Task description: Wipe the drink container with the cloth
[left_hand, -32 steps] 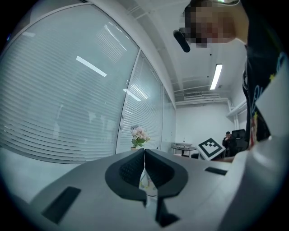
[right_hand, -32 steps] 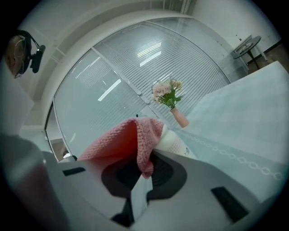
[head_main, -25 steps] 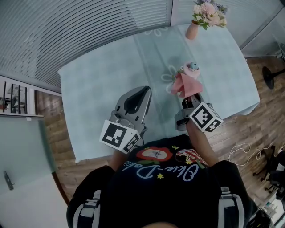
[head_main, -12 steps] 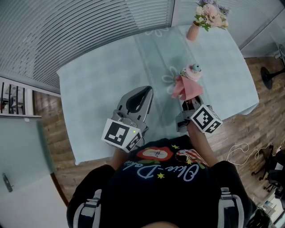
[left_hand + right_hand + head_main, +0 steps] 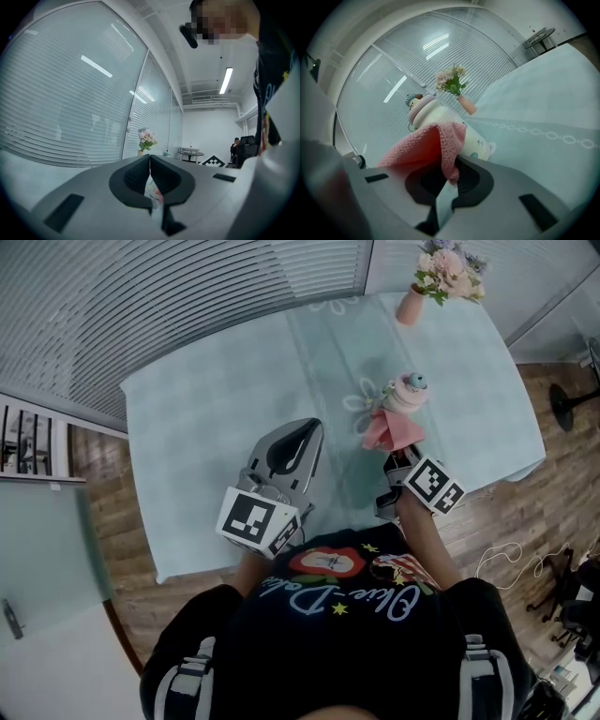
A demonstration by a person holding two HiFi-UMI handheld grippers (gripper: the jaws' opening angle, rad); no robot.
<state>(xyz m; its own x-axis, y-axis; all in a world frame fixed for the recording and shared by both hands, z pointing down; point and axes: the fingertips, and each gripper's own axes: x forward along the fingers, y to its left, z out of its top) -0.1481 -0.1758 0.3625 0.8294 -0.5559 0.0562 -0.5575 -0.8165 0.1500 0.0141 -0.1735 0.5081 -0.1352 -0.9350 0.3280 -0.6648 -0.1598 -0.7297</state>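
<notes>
Table [image 5: 206,418]: covered in pale blue cloth, fills the centre of the head view.
Blinds [image 5: 141,306]: slatted window wall, 9 to 12 o'clock, running along the table's far edge.
Floor [image 5: 525,512]: wood planks, 3 to 5 o'clock and again at 8 o'clock.
Flower vase [image 5: 411,306]: on the table, 1 o'clock.
Ceiling light [image 5: 226,80]: lit strip, 1 o'clock in the left gripper view, above a white wall [image 5: 211,126].
</notes>
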